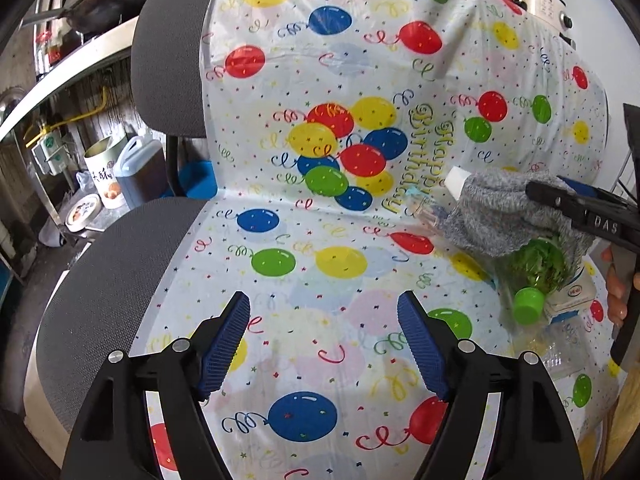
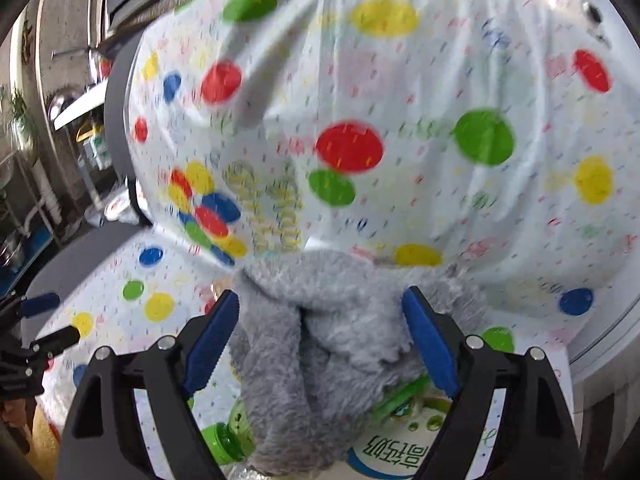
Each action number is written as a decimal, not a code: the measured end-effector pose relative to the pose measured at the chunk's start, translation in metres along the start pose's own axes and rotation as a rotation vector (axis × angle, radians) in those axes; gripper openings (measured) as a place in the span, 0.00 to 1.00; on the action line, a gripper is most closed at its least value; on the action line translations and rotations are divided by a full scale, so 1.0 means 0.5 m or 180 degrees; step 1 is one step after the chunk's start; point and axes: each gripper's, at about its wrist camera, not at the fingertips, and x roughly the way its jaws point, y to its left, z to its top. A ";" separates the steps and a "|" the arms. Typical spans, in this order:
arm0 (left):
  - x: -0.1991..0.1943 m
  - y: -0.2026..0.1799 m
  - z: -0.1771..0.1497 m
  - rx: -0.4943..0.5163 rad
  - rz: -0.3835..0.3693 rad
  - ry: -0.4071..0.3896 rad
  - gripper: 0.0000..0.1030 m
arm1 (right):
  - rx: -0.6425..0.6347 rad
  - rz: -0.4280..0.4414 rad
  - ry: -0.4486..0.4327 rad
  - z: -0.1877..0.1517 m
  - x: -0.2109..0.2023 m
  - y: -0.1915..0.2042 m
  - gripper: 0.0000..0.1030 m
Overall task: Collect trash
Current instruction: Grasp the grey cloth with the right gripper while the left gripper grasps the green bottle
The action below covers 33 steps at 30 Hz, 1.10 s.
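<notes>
Both grippers stood released: the left gripper (image 1: 324,344) over bare balloon-print plastic sheet (image 1: 340,80) covering the chair; the right gripper (image 2: 320,340) straddling a fuzzy grey cloth (image 2: 320,320), pads apparently not pressing. Beneath it, at the seat's right edge, lay the trash: a green-capped bottle (image 1: 532,276) and a carton (image 1: 572,294).

The plastic sheet (image 1: 320,128) is white, printed with red, blue, yellow and green balloons, curly streamers and confetti dots. The chair (image 1: 168,60) beneath is black mesh. A sock (image 1: 500,208) is speckled grey. The bottle (image 1: 536,276) is clear green with a bright green cap (image 1: 528,305).
</notes>
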 end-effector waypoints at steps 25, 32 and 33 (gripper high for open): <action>-0.093 -0.124 -0.020 0.0280 -0.0505 -0.0159 0.85 | 0.0417 -0.1062 -0.1131 -0.121 -0.390 -0.032 0.14; -0.070 -0.286 0.028 0.0715 -0.0707 -0.0164 0.87 | 0.0718 -0.1599 -0.1042 -0.248 -0.433 -0.089 0.14; -0.062 -0.305 0.032 0.0765 -0.0719 -0.0166 0.87 | 0.0773 -0.1621 -0.1049 -0.261 -0.436 -0.098 0.14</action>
